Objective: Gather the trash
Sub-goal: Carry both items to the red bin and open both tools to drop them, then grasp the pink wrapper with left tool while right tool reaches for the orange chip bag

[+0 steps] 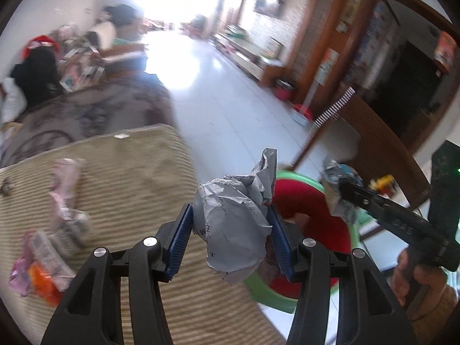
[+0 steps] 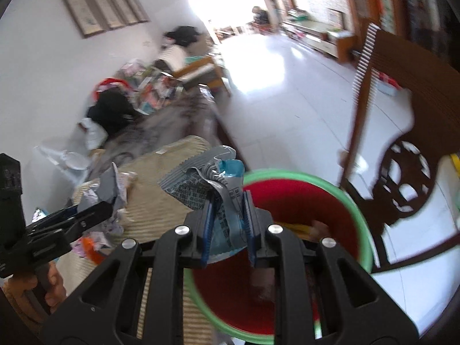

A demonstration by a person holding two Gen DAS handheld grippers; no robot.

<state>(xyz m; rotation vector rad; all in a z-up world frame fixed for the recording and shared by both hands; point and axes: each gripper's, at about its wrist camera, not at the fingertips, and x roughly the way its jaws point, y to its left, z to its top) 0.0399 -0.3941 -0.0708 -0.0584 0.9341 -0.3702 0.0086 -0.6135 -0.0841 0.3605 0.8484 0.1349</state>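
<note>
My left gripper [image 1: 230, 230] is shut on a crumpled grey paper ball [image 1: 230, 224], held just left of a red bin with a green rim [image 1: 310, 201]. My right gripper [image 2: 228, 215] is shut on a flattened grey and blue snack wrapper [image 2: 201, 184], at the near left rim of the same bin [image 2: 302, 201]. In the left wrist view the right gripper [image 1: 342, 189] comes in from the right with its wrapper [image 1: 333, 178] over the bin. In the right wrist view the left gripper [image 2: 97, 207] shows at the left with the grey paper [image 2: 107, 187].
More wrappers [image 1: 66, 201] and an orange and pink packet [image 1: 40, 276] lie on the striped beige mat [image 1: 129, 172]. A dark wooden chair [image 2: 402, 149] stands right of the bin. A person [image 1: 120, 34] sits far back by a cluttered pile. White tile floor [image 1: 230, 100] stretches beyond.
</note>
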